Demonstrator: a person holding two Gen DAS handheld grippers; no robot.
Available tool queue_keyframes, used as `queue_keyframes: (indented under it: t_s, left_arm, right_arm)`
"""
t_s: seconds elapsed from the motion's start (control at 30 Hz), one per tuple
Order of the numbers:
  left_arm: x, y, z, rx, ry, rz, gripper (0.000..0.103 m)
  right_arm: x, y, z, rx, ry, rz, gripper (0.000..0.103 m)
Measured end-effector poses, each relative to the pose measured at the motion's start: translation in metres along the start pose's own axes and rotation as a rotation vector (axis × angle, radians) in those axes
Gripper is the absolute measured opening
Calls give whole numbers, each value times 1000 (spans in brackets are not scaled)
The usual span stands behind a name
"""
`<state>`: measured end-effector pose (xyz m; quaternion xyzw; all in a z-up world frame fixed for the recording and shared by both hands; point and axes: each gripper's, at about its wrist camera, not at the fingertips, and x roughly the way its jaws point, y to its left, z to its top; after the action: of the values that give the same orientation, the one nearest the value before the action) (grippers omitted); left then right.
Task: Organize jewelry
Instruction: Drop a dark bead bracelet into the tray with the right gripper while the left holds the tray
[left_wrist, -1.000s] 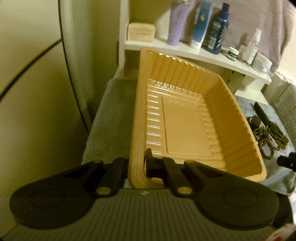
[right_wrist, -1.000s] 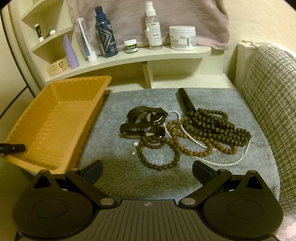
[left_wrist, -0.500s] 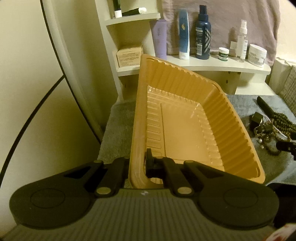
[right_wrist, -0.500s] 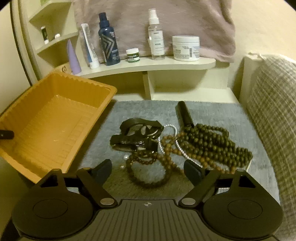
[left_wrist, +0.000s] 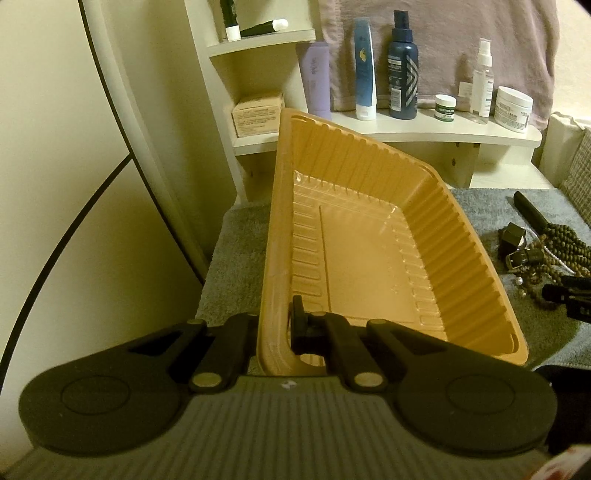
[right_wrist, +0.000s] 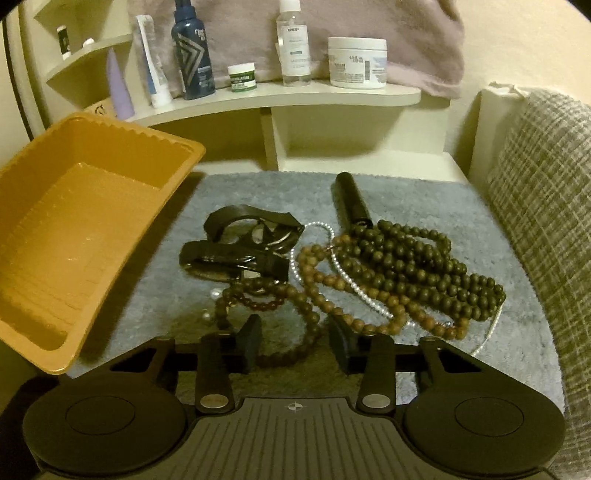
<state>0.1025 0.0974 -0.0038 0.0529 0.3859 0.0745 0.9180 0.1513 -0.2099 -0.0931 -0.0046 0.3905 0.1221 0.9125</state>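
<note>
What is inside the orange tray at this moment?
Nothing shows inside the orange tray: only its bare ribbed floor, no jewelry yet. The left gripper, jaws shut on the rim, covers a small part of the near corner, so that spot cannot be checked.

A far shelf (right_wrist: 280, 96) carries a blue bottle (right_wrist: 192, 55), clear spray bottle (right_wrist: 294, 46), white jar (right_wrist: 357, 62) and small green jar (right_wrist: 241, 77). A towel (right_wrist: 332, 22) hangs behind. A plaid cushion (right_wrist: 546, 206) stands right.

Dim yellowish light, fisheye-warped edges
</note>
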Motion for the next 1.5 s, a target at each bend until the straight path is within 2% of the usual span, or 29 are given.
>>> queue_keyframes:
  t_s: [0.07, 0.23, 0.4, 0.57, 0.67, 0.77, 0.93, 1.0, 1.17, 1.33, 1.4, 1.43, 1.47, 1.5]
  left_arm:
    - [0, 1, 0, -4, 2, -1, 3]
    - [2, 3, -1, -8, 6, -6, 3]
    - [3, 3, 0, -7, 9, -10, 3]
    - [3, 2, 0, -7, 10, -10, 3]
    - [3, 2, -1, -7, 8, -11, 3]
    - [3, 3, -1, -8, 9, -12, 3]
    - [2, 2, -1, -11, 9, -12, 3]
    - [3, 2, -1, -13, 8, -12, 3]
    - [3, 3, -1, -16, 7, -14, 3]
    - [3, 3, -1, -17, 6, -16, 3]
    - [3, 3, -1, -19, 7, -16, 3]
    - [3, 3, -1, -19, 7, -16, 3]
    - [3, 4, -1, -20, 7, -17, 3]
    - [3, 4, -1, -20, 7, -18, 3]
  right_arm:
    - [-1, -2, 0, 1, -1, -24, 7]
    - [-13, -6, 3, 8, -32, -28, 7]
    - [-33, -3, 12, 6, -102, -21, 6]
    - [-49, 8, 27, -18, -157, 20, 6]
    - [-58, 16, 37, -18, -191, 76, 6]
    - [-64, 28, 48, 4, -205, 181, 6]
    - [-56, 60, 55, -11, -173, 362, 6]
    - [-47, 74, 54, -29, -145, 406, 6]
    - [-25, 97, 48, -63, -74, 445, 6]
    - [-16, 98, 45, -64, -50, 491, 7]
    - [-18, 93, 46, -58, -76, 469, 18]
    - [-19, 89, 45, -50, -91, 447, 41]
    - [-24, 84, 44, -40, -105, 435, 51]
    - [-26, 78, 41, -31, -117, 417, 54]
